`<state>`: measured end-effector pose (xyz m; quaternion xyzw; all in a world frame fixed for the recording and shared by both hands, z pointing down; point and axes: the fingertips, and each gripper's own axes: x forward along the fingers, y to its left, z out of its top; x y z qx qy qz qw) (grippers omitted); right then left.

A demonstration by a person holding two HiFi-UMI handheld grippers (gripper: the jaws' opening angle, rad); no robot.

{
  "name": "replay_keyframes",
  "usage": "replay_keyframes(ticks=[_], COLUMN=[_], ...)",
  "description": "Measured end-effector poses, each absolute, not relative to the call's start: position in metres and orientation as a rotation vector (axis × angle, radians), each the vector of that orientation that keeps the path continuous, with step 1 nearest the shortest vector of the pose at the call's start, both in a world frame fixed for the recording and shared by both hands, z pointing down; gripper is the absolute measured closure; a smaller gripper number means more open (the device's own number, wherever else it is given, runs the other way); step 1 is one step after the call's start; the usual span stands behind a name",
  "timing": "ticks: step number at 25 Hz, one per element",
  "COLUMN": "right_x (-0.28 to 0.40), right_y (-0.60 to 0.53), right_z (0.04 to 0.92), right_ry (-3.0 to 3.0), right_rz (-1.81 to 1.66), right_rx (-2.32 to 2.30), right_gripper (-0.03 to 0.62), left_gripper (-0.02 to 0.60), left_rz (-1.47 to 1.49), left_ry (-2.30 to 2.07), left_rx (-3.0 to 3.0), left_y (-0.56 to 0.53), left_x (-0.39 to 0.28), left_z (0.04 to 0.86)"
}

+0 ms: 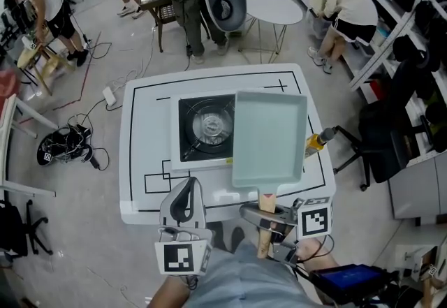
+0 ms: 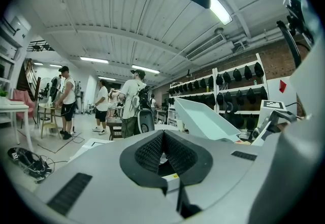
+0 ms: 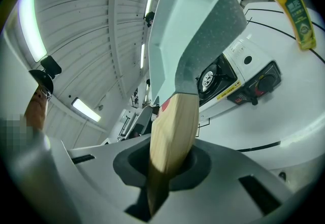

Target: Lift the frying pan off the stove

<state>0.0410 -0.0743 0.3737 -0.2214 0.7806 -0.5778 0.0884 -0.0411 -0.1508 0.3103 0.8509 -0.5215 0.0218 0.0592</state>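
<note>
Jaws of my right gripper (image 1: 267, 218) are clamped on the wooden handle (image 3: 171, 131) of the pan (image 1: 269, 137). The pan hangs ahead of that gripper, raised over the stove (image 1: 206, 126). My left gripper (image 1: 183, 207) is closed, nothing in it.

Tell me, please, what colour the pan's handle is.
Pale wood handle, best seen in the right gripper view.

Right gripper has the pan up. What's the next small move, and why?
Probably ease the frying pan toward you, grip kept shut. The right gripper clamps its wooden handle and the pan is clear of the stove, yet hangs partly above it, with a bottle close on the right.
</note>
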Motion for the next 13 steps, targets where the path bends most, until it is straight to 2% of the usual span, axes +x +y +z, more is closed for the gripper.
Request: replay_keyframes(ticks=[13], right_x=[0.0396], right_y=[-0.0806], right_z=[0.3725], right_ry=[2.332], right_rz=[-1.716], right_rx=[-0.66], right_gripper=[0.531], left_gripper=[0.563], left_rz=[0.073], left_ry=[-1.565], left_rx=[2.589], left_y=[-0.1583], left_x=[-0.0391], left_z=[0.3082])
